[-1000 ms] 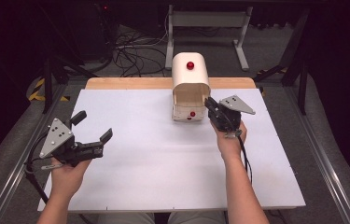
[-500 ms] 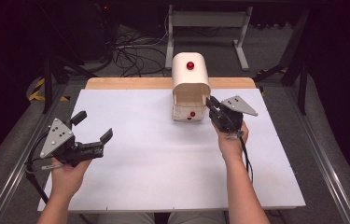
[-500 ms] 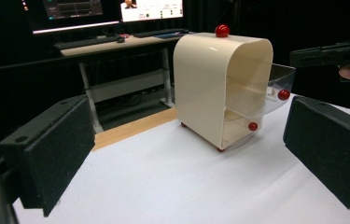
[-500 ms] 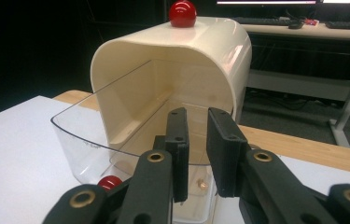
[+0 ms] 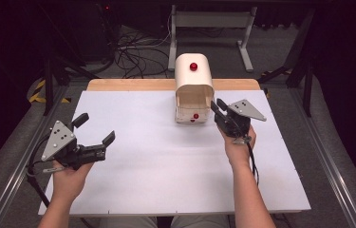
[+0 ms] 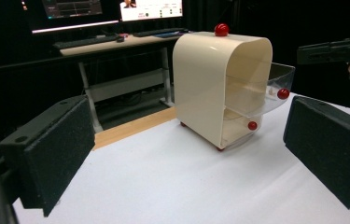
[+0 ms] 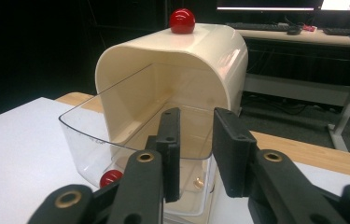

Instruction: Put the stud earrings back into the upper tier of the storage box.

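Observation:
A cream box (image 5: 193,85) with a red knob (image 5: 193,66) on top stands at the back middle of the white table (image 5: 166,171). Its clear drawer (image 5: 185,113) is pulled partly out of the front and carries a red knob (image 5: 195,116). My right gripper (image 5: 216,107) is at the drawer's right front corner. In the right gripper view its jaws (image 7: 196,121) have just been opening; the drawer's clear rim (image 7: 84,133) runs into the narrow gap between them, and the pads do not press on it. My left gripper (image 5: 96,128) hovers wide open and empty at the table's left, pointing toward the box (image 6: 210,84).
A second red knob (image 6: 252,125) sits low on the box front, under the clear drawer (image 6: 261,93). A wooden strip (image 5: 133,84) edges the table's far side. Behind it are a desk frame (image 5: 209,28) and cables on the floor.
The right gripper's jaws have parted a little at the drawer's corner. The left gripper and the box stay where they were.

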